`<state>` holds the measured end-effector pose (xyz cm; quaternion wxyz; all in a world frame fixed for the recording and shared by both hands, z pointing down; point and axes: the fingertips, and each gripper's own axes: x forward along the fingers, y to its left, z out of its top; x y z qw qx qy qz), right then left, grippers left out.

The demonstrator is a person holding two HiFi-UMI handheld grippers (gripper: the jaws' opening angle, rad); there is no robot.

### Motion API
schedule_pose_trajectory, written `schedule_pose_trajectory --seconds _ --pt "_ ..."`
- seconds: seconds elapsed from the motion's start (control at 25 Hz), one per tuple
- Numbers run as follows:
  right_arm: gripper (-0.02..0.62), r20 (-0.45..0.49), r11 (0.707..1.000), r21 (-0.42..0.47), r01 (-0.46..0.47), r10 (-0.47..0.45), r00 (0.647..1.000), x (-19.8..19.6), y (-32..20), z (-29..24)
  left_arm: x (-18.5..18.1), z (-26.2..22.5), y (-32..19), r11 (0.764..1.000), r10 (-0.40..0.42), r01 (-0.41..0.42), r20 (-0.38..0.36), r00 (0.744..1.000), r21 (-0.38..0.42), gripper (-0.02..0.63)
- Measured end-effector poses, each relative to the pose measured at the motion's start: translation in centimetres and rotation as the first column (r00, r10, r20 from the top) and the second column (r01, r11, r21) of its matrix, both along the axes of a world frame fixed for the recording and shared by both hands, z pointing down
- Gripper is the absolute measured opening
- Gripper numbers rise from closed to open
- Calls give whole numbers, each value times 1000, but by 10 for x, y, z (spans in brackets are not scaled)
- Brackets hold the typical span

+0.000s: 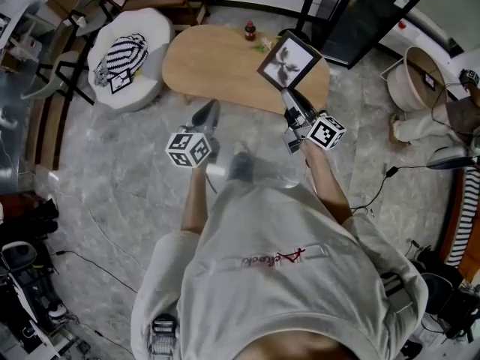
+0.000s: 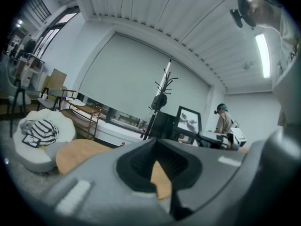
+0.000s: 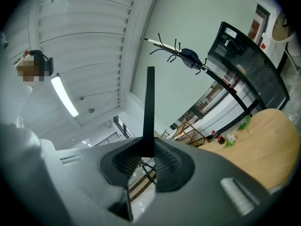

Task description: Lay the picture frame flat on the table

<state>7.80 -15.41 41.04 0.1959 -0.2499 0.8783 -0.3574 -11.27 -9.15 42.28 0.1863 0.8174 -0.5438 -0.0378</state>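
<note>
The picture frame [image 1: 289, 59] is held raised by its lower edge in the right tongs [image 1: 288, 94], at the counter's [image 1: 217, 62] far right end. The left tongs [image 1: 208, 113] are closed on nothing. The approach step is judged in hand. Next, the frame must be lowered and tilted flat onto bare counter.

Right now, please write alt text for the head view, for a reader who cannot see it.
Seen from above, the right gripper holds a black picture frame by its lower corner, near an oval wooden table. The left gripper holds nothing.
</note>
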Motion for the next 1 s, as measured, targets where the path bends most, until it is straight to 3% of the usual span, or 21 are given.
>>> schedule_pose_trajectory --seconds 0.28,0.64,1.0 --pt "74 -22 1000 10 14 -13 1000 -59 -67 -4 -55 -2 -69 1000 5 -5 -1 1000 -11 0" --pt "74 -25 1000 18 -17 18 1000 -108 -145 -17 -102 -11 -152 999 42 -42 16 999 -7 0" --pt "74 -27 1000 16 -18 19 999 -153 -187 -14 -140 -2 -201 998 56 -56 16 998 -16 0"
